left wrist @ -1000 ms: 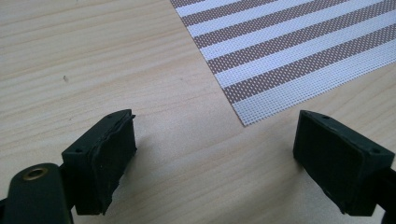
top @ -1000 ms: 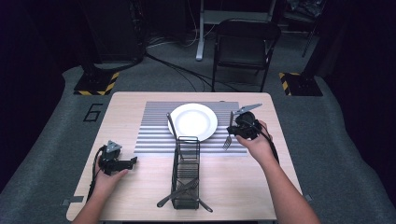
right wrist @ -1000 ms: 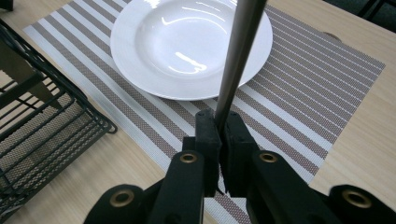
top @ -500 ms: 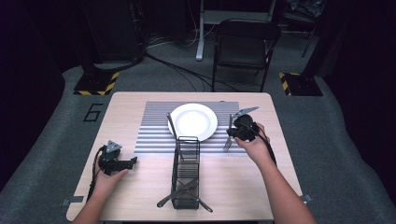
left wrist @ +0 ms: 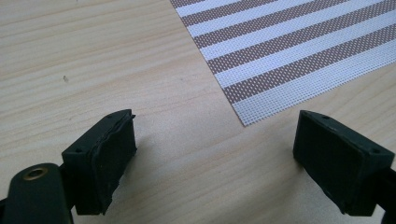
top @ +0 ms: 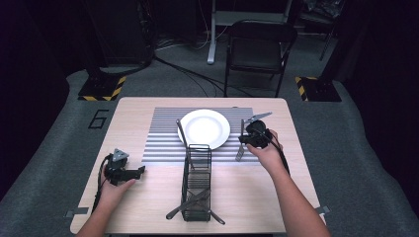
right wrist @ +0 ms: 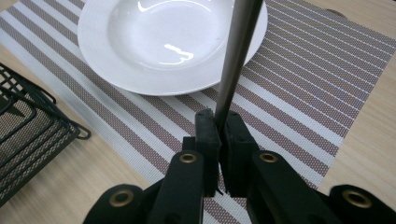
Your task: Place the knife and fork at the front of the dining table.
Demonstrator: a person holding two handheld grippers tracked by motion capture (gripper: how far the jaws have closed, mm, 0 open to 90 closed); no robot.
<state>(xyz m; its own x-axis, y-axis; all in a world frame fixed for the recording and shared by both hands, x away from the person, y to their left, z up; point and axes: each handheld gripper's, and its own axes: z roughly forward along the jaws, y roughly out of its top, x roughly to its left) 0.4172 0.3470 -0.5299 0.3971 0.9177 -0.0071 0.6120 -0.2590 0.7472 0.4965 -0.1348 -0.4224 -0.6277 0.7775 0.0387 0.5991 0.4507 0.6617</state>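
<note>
While L gripper (left wrist: 215, 158) gapes empty, R gripper (right wrist: 219, 126) clamps fork (top: 240, 143) handle.

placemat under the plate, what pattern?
Brown and white woven stripes on the placemat, clearest in the right gripper view.

Grey carpet floor (top: 59, 148) around a pale wooden table (top: 148, 106). Beyond the table, a black folding chair (top: 259, 52), cables (top: 188, 69), two yellow-black striped plates (top: 101, 89). Dark surroundings.
</note>
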